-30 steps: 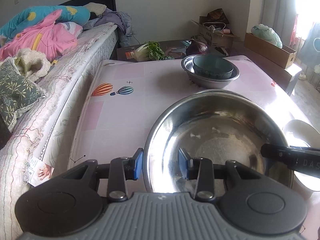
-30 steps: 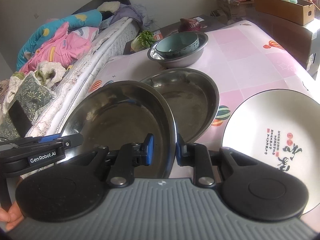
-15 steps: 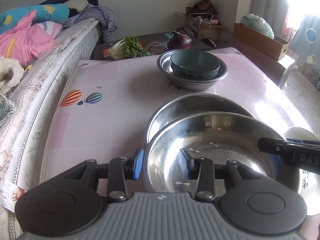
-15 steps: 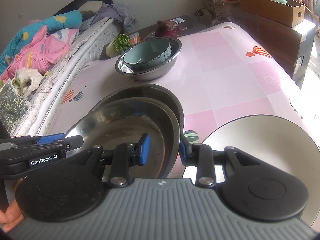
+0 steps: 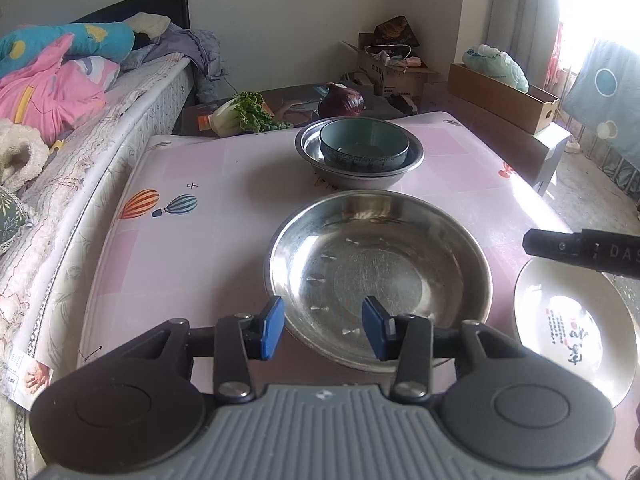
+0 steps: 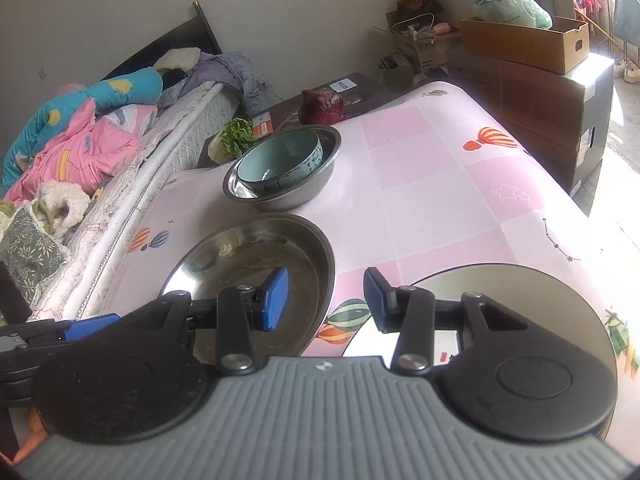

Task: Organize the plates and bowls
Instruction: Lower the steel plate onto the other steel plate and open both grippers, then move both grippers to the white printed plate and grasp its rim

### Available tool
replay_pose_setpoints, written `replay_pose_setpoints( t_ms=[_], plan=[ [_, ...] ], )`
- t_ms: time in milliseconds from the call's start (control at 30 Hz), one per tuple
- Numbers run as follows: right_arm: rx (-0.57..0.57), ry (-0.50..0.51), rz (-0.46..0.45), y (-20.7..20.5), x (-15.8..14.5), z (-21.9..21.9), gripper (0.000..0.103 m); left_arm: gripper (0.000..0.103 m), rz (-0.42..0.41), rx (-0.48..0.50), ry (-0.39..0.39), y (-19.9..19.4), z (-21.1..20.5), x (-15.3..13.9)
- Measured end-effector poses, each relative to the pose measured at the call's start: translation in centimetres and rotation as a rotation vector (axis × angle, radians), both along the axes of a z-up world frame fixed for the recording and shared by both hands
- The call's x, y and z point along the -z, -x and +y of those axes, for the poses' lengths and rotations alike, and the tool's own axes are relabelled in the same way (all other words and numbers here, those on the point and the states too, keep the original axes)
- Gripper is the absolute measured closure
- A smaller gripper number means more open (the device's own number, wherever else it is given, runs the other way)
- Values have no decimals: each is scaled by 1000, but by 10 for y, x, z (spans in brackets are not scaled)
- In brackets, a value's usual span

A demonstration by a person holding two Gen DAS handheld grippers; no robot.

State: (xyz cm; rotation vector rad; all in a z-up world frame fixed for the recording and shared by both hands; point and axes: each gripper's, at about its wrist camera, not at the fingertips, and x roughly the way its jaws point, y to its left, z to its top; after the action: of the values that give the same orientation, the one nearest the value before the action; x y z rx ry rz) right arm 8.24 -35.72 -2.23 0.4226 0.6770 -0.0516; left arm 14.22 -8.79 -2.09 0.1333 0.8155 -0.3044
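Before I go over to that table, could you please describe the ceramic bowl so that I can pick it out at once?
Look at the pink table beside the bed. At its far end, near the leafy greens, stands a steel basin, and the teal ceramic bowl sits inside it. It is the only glazed, coloured bowl; the wide steel dish in front is bare metal, and the white plate bears writing.
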Motion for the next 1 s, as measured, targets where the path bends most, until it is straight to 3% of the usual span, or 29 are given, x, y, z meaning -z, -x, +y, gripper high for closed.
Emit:
replay_pose_setpoints(
  t_ms=[267, 433, 700, 1000],
  plan=[
    [109, -62, -30, 80, -2, -82, 58, 55, 92, 192, 120, 34, -34, 0],
    [176, -59, 12, 110, 21, -126, 57, 56, 174, 249, 180, 45, -63, 16],
    [161, -108, 62, 99, 60, -152, 57, 58, 225, 232, 148, 50, -100, 42],
    [78, -165, 75, 64, 72, -150, 67, 73, 246, 206, 122, 39, -120, 56]
  ],
)
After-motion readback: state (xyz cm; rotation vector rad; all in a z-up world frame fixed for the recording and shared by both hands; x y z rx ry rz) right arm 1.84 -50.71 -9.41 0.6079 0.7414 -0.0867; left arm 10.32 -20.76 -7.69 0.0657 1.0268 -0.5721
